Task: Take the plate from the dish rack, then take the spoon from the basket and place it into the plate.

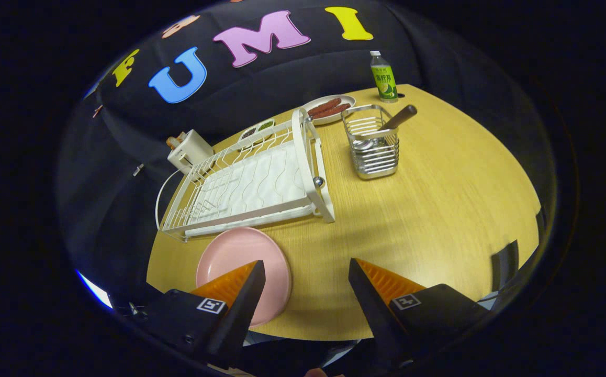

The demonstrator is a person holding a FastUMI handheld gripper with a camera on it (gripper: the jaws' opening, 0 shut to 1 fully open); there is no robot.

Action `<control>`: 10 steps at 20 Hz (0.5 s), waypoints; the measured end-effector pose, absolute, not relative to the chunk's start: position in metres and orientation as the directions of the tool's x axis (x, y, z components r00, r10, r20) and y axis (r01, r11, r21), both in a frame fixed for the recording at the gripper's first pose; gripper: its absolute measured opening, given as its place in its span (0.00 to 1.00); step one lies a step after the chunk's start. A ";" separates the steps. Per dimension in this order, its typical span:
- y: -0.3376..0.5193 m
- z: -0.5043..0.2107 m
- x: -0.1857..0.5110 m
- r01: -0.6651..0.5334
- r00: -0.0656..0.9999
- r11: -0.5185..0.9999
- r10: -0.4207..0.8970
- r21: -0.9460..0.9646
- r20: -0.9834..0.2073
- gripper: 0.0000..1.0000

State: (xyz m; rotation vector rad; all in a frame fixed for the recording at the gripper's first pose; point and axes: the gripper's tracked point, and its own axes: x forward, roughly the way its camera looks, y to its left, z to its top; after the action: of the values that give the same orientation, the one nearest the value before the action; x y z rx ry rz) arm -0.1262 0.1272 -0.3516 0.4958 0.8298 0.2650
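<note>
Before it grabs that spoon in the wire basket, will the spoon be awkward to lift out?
Probably a little. The spoon leans in the basket, so it should lift out stiffly. Its rounded handle may slip between the open gripper fingers. The light-looking basket could tip.

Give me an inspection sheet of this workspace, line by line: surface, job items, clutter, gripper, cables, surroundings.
Surface: light wooden tabletop, rounded edge.
Job's things: round pink plate flat on the table, out of the white wire dish rack, just ahead of one finger; wooden-handled spoon standing in the metal wire basket, beyond the fingers.
Clutter: green drink bottle; small white dish of sausages; white toaster behind the rack; small two-compartment dish.
Grippers: gripper open, fingers apart, holding nothing.
Cables: nothing seen.
Surroundings: black cloth booth wall.
</note>
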 end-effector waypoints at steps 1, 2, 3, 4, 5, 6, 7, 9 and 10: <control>0.116 -0.342 -0.123 -0.033 0.672 0.861 0.395 0.508 -0.626 0.99; 0.103 -0.328 -0.117 -0.030 0.706 0.868 0.369 0.495 -0.605 0.99; 0.086 -0.320 -0.108 -0.019 0.739 0.885 0.326 0.465 -0.589 0.99; 0.068 -0.314 -0.097 -0.007 0.771 0.902 0.280 0.432 -0.572 0.98; 0.053 -0.309 -0.085 0.010 0.800 0.917 0.232 0.399 -0.553 0.98; 0.042 -0.307 -0.072 0.024 0.824 0.927 0.194 0.375 -0.533 0.98; 0.034 -0.307 -0.060 0.037 0.842 0.933 0.163 0.358 -0.514 0.98; 0.026 -0.317 -0.039 0.062 0.853 0.936 0.130 0.346 -0.506 0.99; 0.026 -0.323 -0.028 0.068 0.852 0.932 0.132 0.357 -0.507 0.97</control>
State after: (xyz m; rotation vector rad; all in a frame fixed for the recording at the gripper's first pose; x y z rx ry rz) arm -0.0279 0.0260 -0.3228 0.3751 0.5534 0.0348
